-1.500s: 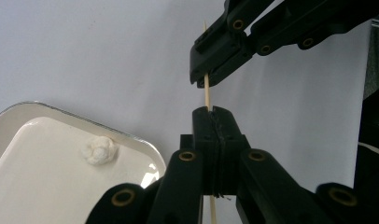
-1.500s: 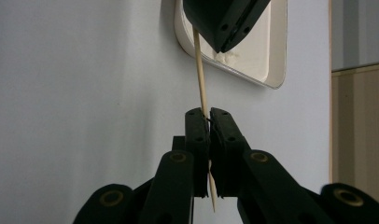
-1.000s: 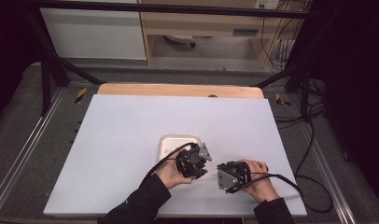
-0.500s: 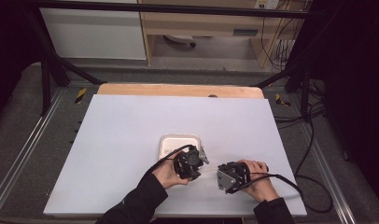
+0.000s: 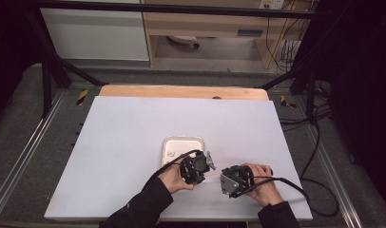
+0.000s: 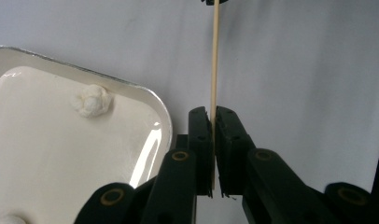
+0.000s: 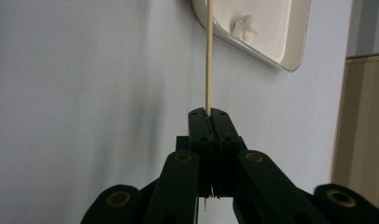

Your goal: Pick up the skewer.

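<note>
A thin wooden skewer (image 6: 214, 56) runs between my two grippers just above the white table. In the left gripper view, my left gripper (image 6: 213, 112) has just been closing, and its jaws now pinch the skewer. My right gripper (image 7: 208, 112) is shut on the skewer (image 7: 208, 56) at its other end. In the high view, the left gripper (image 5: 207, 166) and right gripper (image 5: 227, 179) face each other near the table's front, with the skewer (image 5: 215, 174) bridging them. Just behind the left gripper sits a white tray (image 5: 184, 142), which holds a small white lump (image 6: 91, 100).
The tray (image 7: 271, 32), with a white lump (image 7: 245, 27) in it, lies close beside the skewer. A wooden strip (image 5: 181, 91) borders the table's far edge. Black cables (image 5: 295, 185) trail off to the right, and metal frame rails flank the table.
The left gripper has shifted and tilted slightly beside the tray. The right gripper has kept still.
</note>
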`<act>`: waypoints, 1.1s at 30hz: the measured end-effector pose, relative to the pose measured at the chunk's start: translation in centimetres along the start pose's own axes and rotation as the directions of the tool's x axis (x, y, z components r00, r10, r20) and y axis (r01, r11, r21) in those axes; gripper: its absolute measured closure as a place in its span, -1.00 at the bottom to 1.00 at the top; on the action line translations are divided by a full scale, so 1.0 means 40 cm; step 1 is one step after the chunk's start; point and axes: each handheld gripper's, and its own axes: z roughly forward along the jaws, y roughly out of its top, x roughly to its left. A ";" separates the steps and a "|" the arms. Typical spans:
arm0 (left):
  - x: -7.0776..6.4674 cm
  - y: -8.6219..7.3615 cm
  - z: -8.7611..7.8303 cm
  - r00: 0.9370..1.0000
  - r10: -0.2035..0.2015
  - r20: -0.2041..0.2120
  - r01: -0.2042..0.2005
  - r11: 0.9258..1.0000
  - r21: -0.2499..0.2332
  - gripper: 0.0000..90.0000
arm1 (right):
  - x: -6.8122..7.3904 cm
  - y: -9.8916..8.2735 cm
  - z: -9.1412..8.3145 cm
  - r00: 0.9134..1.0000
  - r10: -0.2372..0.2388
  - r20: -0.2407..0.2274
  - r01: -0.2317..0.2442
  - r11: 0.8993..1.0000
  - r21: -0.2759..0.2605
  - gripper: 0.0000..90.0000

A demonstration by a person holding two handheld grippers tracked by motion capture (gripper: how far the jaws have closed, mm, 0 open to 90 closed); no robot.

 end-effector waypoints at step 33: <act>0.011 -0.027 -0.014 0.998 -0.053 -0.041 0.051 0.998 -0.043 0.98 | -0.026 -0.033 -0.034 0.942 0.334 0.021 -0.331 0.940 -0.079 -0.03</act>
